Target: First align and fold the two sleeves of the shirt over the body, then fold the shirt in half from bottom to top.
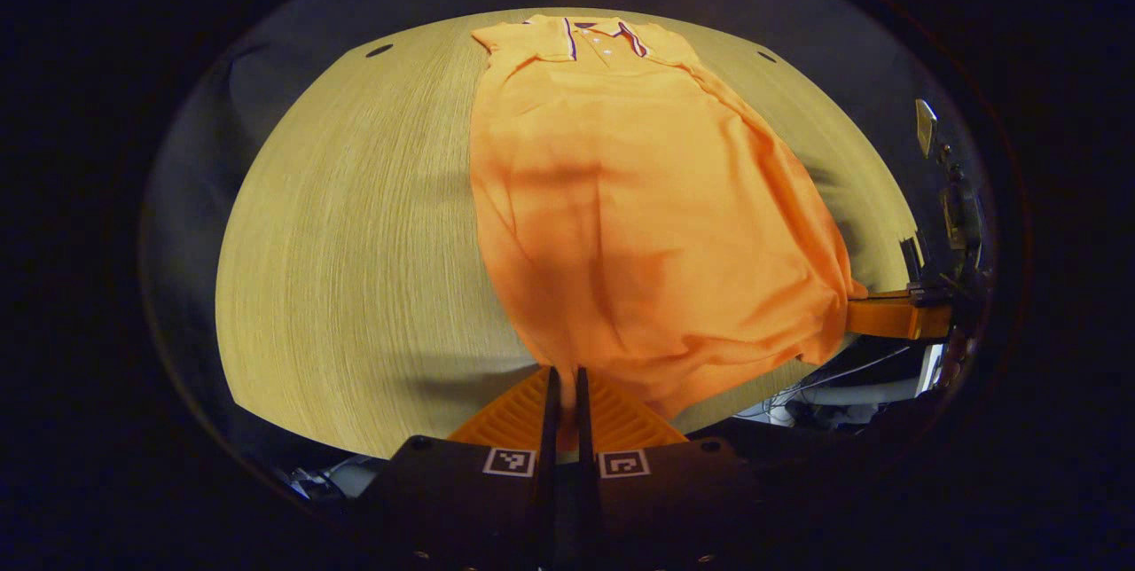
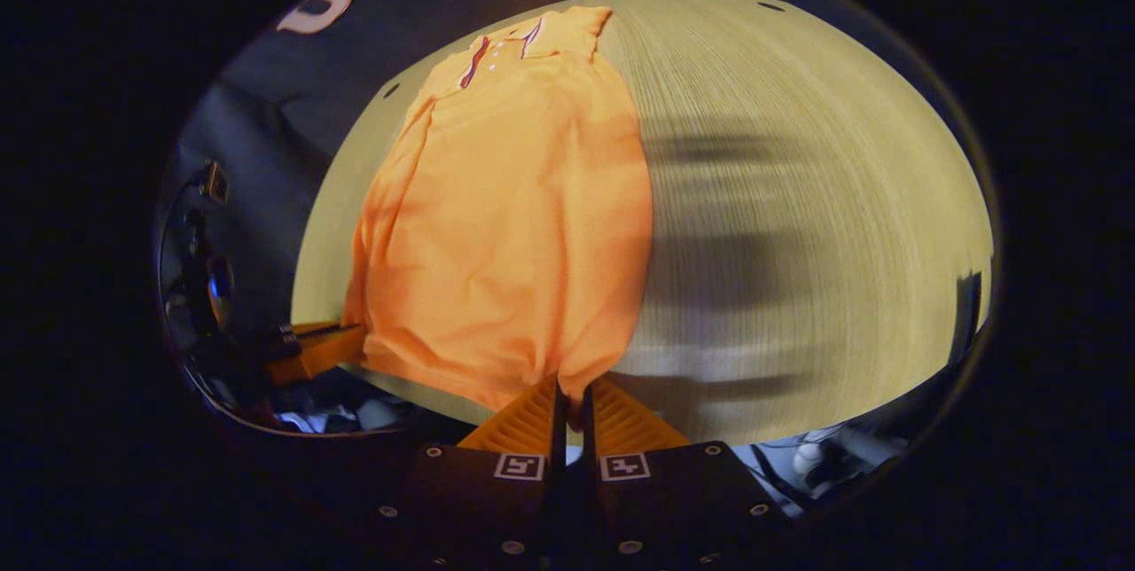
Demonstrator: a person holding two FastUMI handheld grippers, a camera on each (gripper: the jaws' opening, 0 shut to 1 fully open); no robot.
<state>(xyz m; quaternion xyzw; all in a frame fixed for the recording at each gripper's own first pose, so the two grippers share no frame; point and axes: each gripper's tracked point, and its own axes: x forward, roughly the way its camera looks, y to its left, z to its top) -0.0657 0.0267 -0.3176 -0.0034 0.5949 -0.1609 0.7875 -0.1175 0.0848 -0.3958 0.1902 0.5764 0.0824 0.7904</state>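
The left gripper (image 1: 564, 376) has its two fingers drawn together on the bottom hem of the orange shirt (image 1: 638, 216), with the cloth pinched in the thin gap between them at the hem's left corner. The right gripper (image 2: 573, 389) is closed the same way on the hem's other corner, a small fold of fabric caught between its fingers. In the left gripper view the right gripper (image 1: 873, 309) shows again at the shirt's far hem corner, touching the cloth; in the right gripper view the left gripper (image 2: 341, 336) shows likewise at the shirt's opposite corner.

The shirt lies lengthwise on the pale wooden table (image 1: 355, 243), its striped collar (image 1: 603, 35) at the end away from both grippers and its hem at the table's near edge. The body lies narrow, with no sleeve spread out beyond the shirt's side edges; a fold line runs down one long side from the shoulder. The cloth near the hem is bunched and wrinkled, drawn up slightly toward each pinched corner. Soft shadows fall on the table beside the shirt and across the shirt's lower half.
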